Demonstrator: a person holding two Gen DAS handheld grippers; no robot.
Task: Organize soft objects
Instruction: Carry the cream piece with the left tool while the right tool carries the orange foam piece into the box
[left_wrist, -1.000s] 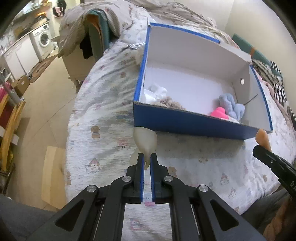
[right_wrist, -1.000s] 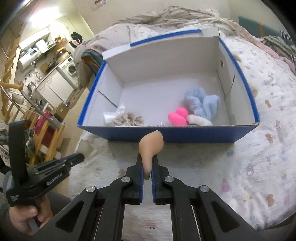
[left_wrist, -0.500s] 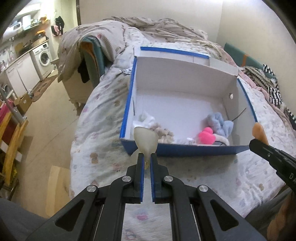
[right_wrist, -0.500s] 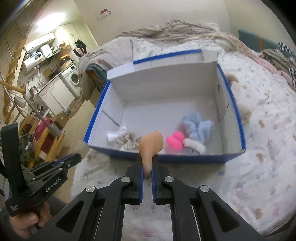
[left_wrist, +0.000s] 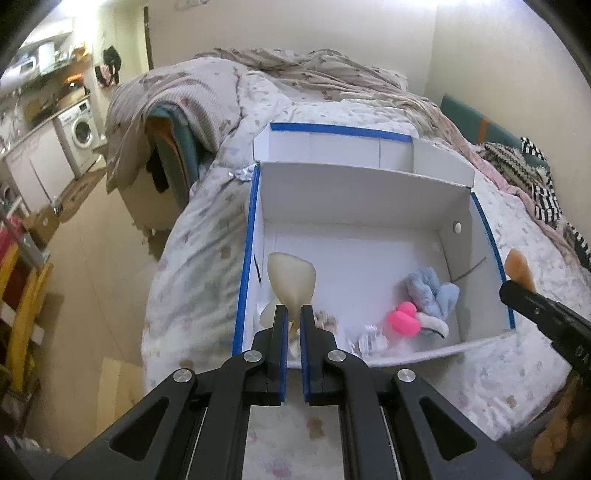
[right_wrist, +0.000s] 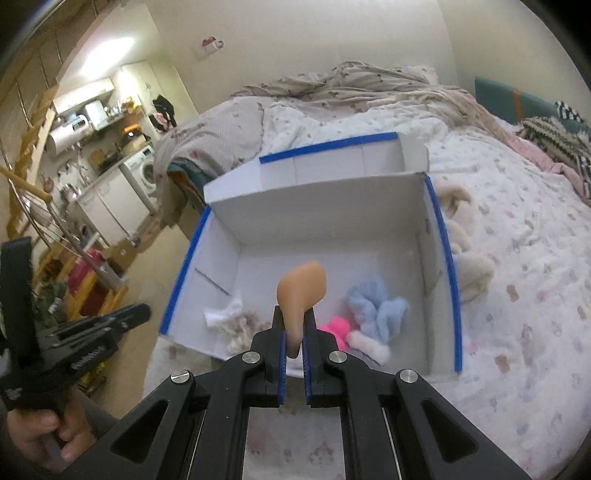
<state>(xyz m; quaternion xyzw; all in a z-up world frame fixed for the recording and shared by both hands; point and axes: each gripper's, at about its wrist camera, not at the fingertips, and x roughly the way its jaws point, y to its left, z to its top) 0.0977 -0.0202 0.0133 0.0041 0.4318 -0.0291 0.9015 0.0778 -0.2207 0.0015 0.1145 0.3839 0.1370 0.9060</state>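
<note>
Both grippers have come forward over the near edge of the box (left_wrist: 461, 206) on the bed. Left gripper (left_wrist: 293, 314) jaws pinch a cream sponge (left_wrist: 291, 278); right gripper (right_wrist: 293, 317) jaws pinch a tan sponge (right_wrist: 301, 288). Release looks imminent.

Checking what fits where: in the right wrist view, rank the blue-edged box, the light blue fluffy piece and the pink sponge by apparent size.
1. blue-edged box, by far.
2. light blue fluffy piece.
3. pink sponge, partly hidden by the right tool, so its size is unsure.
</note>
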